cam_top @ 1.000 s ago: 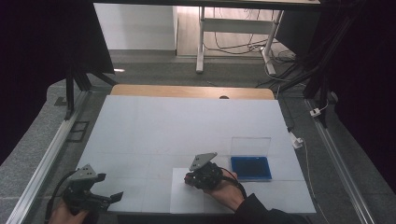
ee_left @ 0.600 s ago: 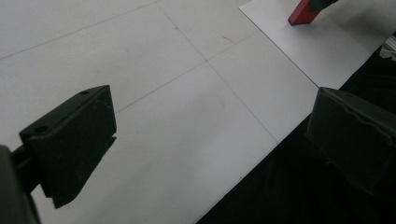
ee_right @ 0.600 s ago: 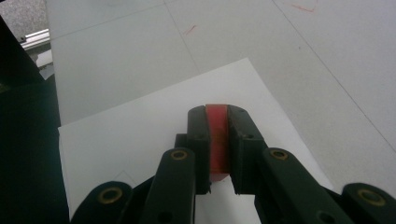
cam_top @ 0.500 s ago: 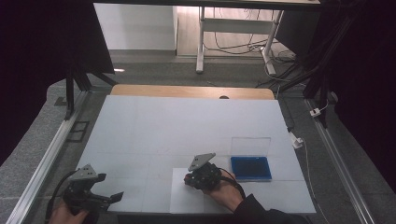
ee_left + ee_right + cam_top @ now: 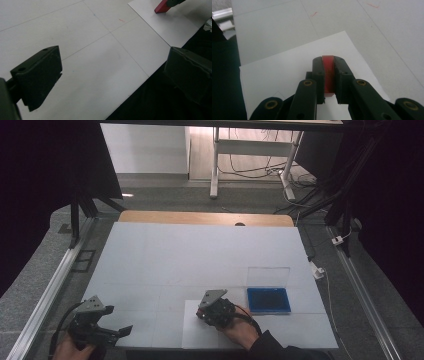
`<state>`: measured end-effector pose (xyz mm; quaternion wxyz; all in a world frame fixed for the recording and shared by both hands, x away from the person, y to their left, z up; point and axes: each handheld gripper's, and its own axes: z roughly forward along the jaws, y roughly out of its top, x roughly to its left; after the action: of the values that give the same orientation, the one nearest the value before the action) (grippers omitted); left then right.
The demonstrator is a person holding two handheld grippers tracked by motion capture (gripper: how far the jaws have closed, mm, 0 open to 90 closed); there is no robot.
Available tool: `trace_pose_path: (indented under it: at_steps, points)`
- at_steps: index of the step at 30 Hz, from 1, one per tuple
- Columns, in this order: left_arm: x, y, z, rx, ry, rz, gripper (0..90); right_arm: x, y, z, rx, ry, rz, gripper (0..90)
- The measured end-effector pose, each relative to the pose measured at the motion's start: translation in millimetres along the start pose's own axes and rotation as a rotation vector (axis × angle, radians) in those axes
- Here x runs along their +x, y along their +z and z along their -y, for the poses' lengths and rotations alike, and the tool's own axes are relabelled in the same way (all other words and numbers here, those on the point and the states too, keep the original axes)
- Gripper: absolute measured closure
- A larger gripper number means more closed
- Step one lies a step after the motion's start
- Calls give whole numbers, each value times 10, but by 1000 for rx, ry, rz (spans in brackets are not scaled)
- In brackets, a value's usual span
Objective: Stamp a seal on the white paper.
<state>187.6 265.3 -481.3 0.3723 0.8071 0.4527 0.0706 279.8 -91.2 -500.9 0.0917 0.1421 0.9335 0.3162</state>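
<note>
My right gripper is shut on a small flat red block, held low over a white sheet of paper near the table's front edge. In the left gripper view the red block shows at the top right, its lower end touching the paper. My left gripper stands open at the table's front left corner, its jaws wide apart with nothing between them, above the white table top.
A shallow blue box with its clear lid standing up sits just right of the paper. The table's front edge runs right below both grippers. Metal rails flank the table.
</note>
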Motion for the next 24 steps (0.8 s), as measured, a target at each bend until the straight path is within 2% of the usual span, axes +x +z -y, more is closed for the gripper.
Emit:
trace_pose_path:
  at_steps: [7, 11, 16, 20, 21, 24]
  points:
    - [1, 1, 0, 1, -1, 0, 17, -149, 12, 47, -33, 97, -90, 807]
    - [1, 1, 0, 1, -1, 0, 16, -205, 18, 64, -44, 140, -120, 807]
    - [0, 1, 0, 1, -1, 0, 17, -174, 17, 58, -42, 120, -107, 806]
    - [0, 1, -1, 1, 0, 1, 17, -85, 12, 42, -38, 39, -49, 806]
    - [0, 1, -1, 1, 0, 0, 17, -76, 7, 41, -30, 38, -42, 806]
    - [0, -1, 1, 0, 2, 2, 17, -102, 10, 53, -44, 64, -63, 804]
